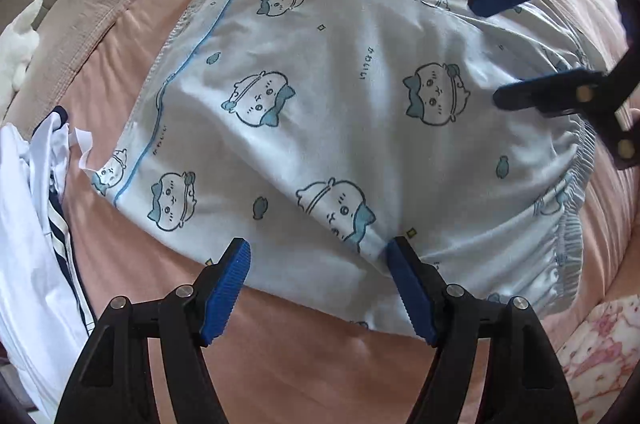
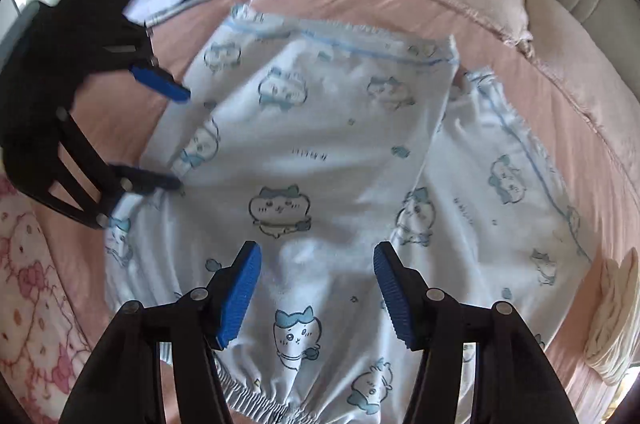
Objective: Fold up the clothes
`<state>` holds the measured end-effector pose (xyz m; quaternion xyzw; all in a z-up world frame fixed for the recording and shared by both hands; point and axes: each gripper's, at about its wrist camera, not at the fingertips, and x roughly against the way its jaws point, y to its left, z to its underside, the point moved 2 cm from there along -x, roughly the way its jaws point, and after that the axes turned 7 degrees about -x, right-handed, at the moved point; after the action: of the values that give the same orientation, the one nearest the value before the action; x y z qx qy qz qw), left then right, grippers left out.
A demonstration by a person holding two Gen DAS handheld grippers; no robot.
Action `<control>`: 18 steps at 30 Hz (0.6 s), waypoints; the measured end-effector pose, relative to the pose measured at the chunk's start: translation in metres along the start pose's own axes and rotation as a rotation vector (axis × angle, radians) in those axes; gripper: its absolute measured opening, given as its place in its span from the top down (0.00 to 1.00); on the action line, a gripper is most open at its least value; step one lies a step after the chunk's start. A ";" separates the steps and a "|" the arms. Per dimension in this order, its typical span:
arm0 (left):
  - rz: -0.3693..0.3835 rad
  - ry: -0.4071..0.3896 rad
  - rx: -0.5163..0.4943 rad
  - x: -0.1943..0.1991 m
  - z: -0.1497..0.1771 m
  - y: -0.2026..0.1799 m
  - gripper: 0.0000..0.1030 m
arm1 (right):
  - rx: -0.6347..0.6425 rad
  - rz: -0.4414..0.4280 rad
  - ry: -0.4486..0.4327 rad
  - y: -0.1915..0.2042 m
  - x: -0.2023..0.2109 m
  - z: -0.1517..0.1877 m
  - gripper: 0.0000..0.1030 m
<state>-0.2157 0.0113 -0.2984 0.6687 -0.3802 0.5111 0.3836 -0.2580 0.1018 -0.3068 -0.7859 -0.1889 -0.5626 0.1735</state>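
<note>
Both tongs hang spread and empty over the pale blue cotton pyjama shorts with cartoon cat prints [image 1: 340,95], which lie half folded on the pink bedspread [image 1: 132,31]. My left gripper [image 1: 318,288] straddles the near folded edge; my right gripper [image 2: 318,294] hovers just inside the elastic waistband [image 2: 256,394]. The shorts run lengthwise from that waistband to the blue-piped leg hems [image 2: 340,41], so I judge the right closer for folding the waist end over.
</note>
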 end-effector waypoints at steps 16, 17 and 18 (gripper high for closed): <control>-0.082 -0.036 -0.027 -0.008 0.001 0.019 0.18 | 0.055 0.057 0.016 0.035 0.000 0.004 0.36; -0.103 -0.019 -0.040 -0.009 0.008 0.021 0.15 | 0.051 0.054 -0.004 0.030 0.008 0.011 0.36; -0.110 0.000 -0.017 -0.006 0.015 0.028 0.15 | 0.047 0.051 -0.024 0.024 0.016 0.018 0.36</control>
<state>-0.2361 -0.0134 -0.3036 0.6852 -0.3474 0.4859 0.4168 -0.2268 0.0909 -0.2989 -0.7929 -0.1842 -0.5439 0.2039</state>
